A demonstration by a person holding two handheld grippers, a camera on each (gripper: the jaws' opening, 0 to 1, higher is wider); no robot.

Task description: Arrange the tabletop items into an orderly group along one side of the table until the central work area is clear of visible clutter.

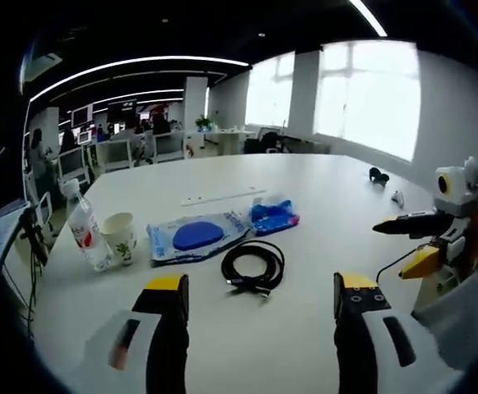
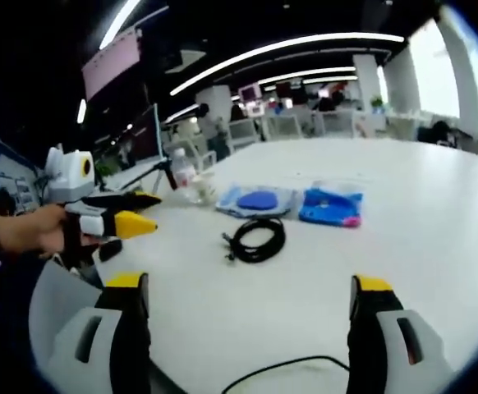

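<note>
A large white table (image 1: 321, 246) carries the things, set in an open office with strip lights on a dark ceiling, bright windows along one wall, and rows of desks, chairs and monitors behind.

The coiled black cable (image 1: 253, 267) lies near the middle of the table and serves as the landmark. Just beyond it, to its left in the left gripper view, lies a clear bag holding a blue disc (image 1: 196, 236). Beyond the cable to its right lies a smaller blue packet (image 1: 273, 217), touching or nearly touching the bag. Further left of the cable stand a paper cup (image 1: 121, 238) and a clear plastic bottle (image 1: 85, 231) with a red label, side by side. A thin white strip (image 1: 222, 195) lies well beyond the cable. 2 small objects (image 1: 379, 176) sit far to the cable's right, too small to identify.

The left gripper (image 1: 259, 291) hangs above the table on the near side of the cable, jaws wide apart and holding nothing. The right gripper (image 2: 247, 291) does likewise, jaws spread wide and empty.
</note>
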